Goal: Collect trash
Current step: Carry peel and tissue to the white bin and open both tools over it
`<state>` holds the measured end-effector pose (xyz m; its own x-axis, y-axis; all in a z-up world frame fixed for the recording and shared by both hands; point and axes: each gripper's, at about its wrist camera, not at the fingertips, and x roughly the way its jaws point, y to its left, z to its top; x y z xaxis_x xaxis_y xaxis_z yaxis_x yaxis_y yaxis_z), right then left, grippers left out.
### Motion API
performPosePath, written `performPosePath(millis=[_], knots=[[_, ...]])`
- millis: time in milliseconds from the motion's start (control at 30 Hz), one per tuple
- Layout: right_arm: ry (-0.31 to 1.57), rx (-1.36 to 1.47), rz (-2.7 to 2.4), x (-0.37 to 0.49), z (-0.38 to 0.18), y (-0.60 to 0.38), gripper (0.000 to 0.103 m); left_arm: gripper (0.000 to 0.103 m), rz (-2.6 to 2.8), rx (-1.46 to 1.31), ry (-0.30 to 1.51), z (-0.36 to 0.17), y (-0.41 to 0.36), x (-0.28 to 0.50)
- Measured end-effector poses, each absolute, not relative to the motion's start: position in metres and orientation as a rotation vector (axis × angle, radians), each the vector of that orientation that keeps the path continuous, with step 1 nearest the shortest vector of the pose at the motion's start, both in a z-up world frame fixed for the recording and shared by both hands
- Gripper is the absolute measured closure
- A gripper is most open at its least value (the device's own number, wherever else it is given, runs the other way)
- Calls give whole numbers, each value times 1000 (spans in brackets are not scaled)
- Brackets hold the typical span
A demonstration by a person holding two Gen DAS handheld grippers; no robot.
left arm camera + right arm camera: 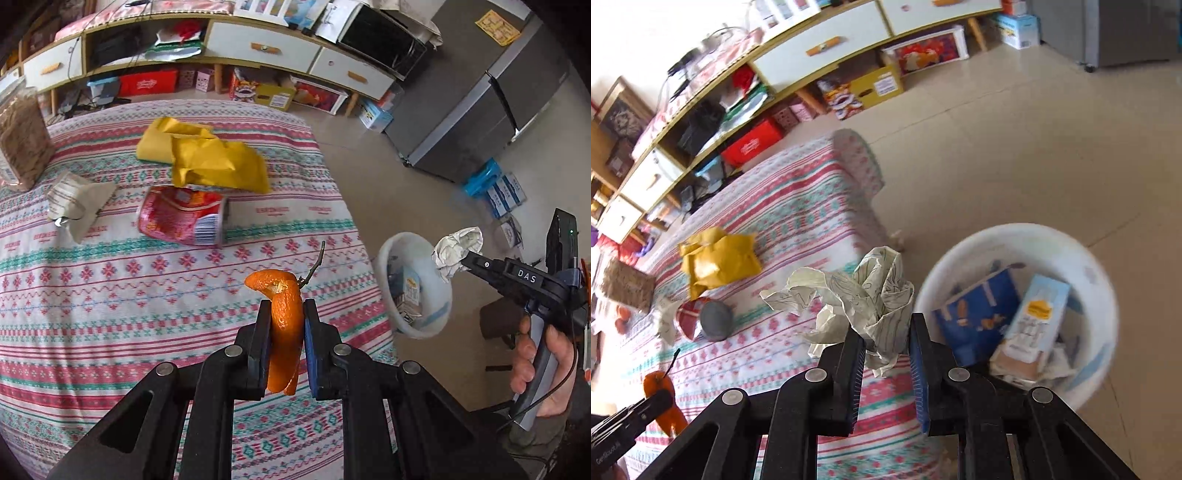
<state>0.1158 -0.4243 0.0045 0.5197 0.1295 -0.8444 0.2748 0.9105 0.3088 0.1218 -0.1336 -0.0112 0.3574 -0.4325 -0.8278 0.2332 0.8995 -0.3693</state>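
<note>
Left wrist: left gripper [286, 314] clamps orange peel [282, 325]; right gripper [886, 332] pinches crumpled paper [864, 295], bin [1100, 280] at three o'clock.

1. The left gripper [284, 314] points forward over the table, its two black fingers nearly upright and closed on a curl of orange peel [282, 332] that stands up between the blue pads.
2. The right gripper [886, 336] is held out to the person's right, its fingers pinched on a crumpled paper ball [864, 299].
3. In the left wrist view, the right hand [535, 358] wraps around the right gripper's grey handle, fingers curled about it, with a thin black cable trailing down below the hand.
</note>
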Motion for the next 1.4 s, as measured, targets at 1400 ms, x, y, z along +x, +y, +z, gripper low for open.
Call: performPosePath(millis=[1400], knots=[[1079,588,-287,90,-13,-515,50,66,-565,-132,1230,-82,-360,163]])
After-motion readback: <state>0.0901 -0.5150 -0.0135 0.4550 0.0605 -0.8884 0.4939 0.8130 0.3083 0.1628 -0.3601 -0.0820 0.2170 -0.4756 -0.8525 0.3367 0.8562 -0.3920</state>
